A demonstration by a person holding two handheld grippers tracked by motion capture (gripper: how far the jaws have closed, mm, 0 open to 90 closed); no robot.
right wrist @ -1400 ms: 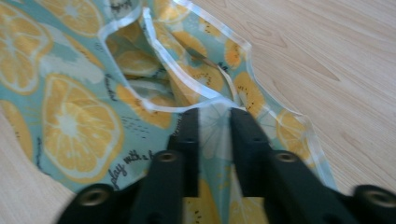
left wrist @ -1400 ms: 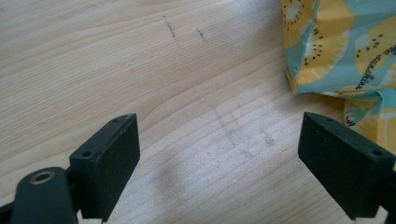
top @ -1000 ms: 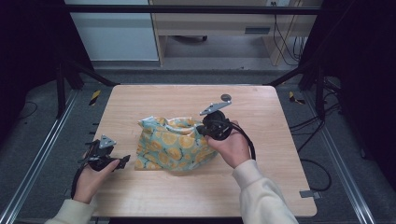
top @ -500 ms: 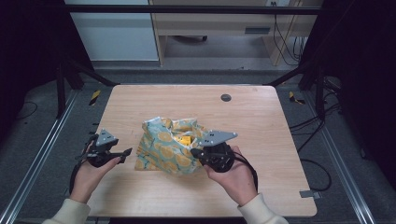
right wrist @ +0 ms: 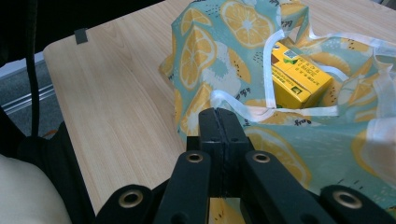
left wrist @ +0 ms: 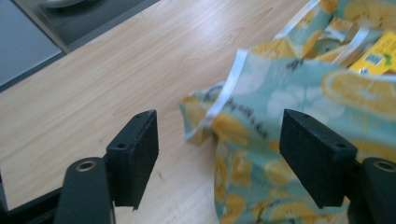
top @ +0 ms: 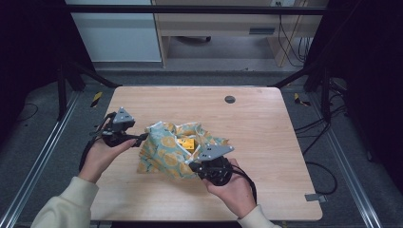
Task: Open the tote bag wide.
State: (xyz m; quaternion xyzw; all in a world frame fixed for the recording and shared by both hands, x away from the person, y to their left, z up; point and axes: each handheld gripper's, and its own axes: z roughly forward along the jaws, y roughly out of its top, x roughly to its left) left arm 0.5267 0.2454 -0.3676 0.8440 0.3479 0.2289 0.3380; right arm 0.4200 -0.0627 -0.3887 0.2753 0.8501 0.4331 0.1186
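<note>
Lemon-print bag (top: 166, 152), lying mid-tabletop (top: 266, 123) with yellow carton (right wrist: 299, 77) inside, is being pinched at its near rim by the fully closed right gripper (right wrist: 218, 122). Left gripper (left wrist: 219, 149), jaws wide and having just been reopening slightly, is being lined up astride the opposite white-trimmed rim, not yet clamped. That rim should be seated deep between the pads before closing, so the mouth is being pulled evenly.

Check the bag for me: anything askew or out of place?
The lemon-print bag lies slumped and crumpled on the table, mouth gaping, with a yellow carton tilted inside. No tear or spill is visible.
</note>
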